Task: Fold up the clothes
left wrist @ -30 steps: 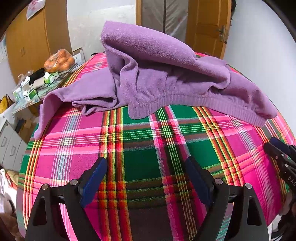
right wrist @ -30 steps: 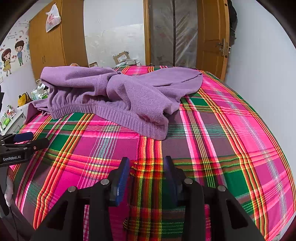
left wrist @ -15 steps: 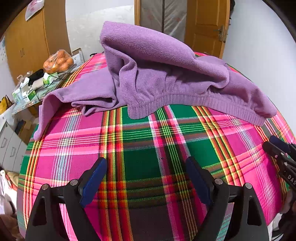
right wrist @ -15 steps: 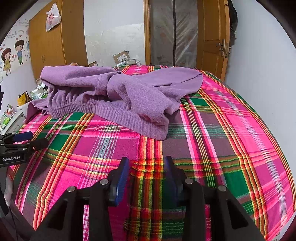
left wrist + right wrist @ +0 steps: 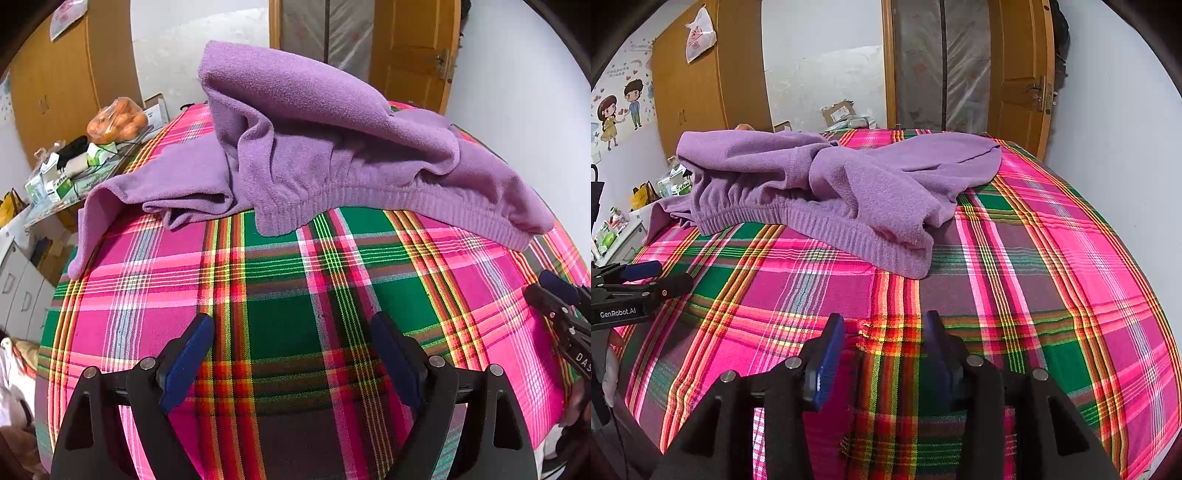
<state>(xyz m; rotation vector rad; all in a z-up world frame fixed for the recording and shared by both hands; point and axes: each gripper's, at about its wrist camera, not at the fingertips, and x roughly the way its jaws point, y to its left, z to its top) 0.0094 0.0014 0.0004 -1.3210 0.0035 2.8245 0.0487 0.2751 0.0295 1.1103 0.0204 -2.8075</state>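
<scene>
Both hand-held grippers are held low over the near part of the bed (image 5: 280, 302), well short of the garment: the left hand-held gripper (image 5: 291, 354) is spread wide with nothing between its blue pads, and the jaws of the right hand-held gripper (image 5: 882, 350) are opening, only the plaid cover being seen between them. The purple fleece garment (image 5: 332, 147) is lying crumpled across the far half of the bed, with one part hanging over the left edge. No fold is judged to be made yet; the step in hand seems to be the approach. For the next move, the ribbed hem (image 5: 849, 236) probably must be reached and taken at two separated points, so that the cloth can be spread flat. Soft, fuzzy, thick material is seen, bunched in rounded heaps, while the cover is thin and tightly woven.
</scene>
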